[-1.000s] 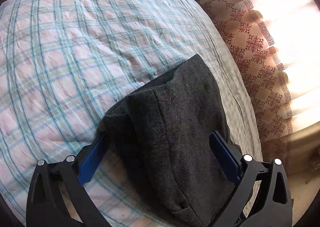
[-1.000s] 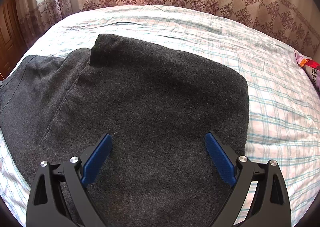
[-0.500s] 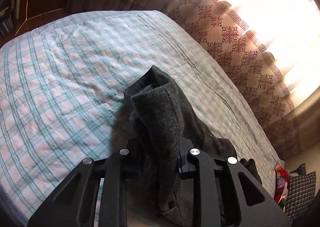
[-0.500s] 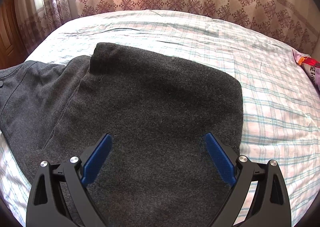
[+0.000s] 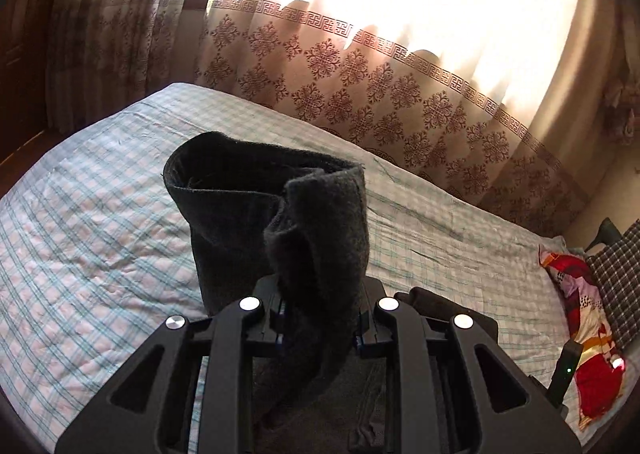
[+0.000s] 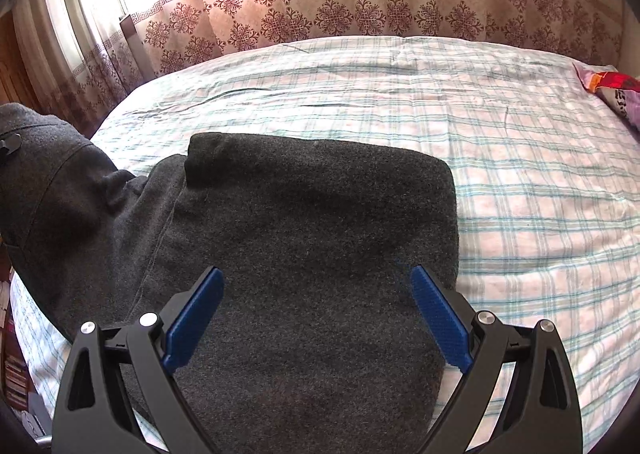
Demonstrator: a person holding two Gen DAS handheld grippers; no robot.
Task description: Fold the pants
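Observation:
Dark grey woollen pants [image 6: 304, 238] lie partly folded on a checked bed sheet [image 6: 520, 158]. My left gripper [image 5: 320, 326] is shut on one end of the pants [image 5: 316, 222], and that cloth stands bunched up above the bed between the pads. In the right wrist view the lifted end [image 6: 36, 158] rises at the far left, with a dark button on it. My right gripper [image 6: 316, 314] hovers open over the folded part, its blue pads [image 6: 438, 318] wide apart and nothing between them.
A patterned curtain [image 6: 360, 10] hangs along the far side of the bed, lit bright from behind. A red and purple pillow [image 5: 584, 334] and a checked cushion [image 5: 616, 274] lie at the right end. A dark wooden door [image 6: 12, 70] stands left.
My left gripper went from open around the pants' end to shut on it, then lifted the cloth off the bed and rolled. The right gripper stayed open and drifted slightly.

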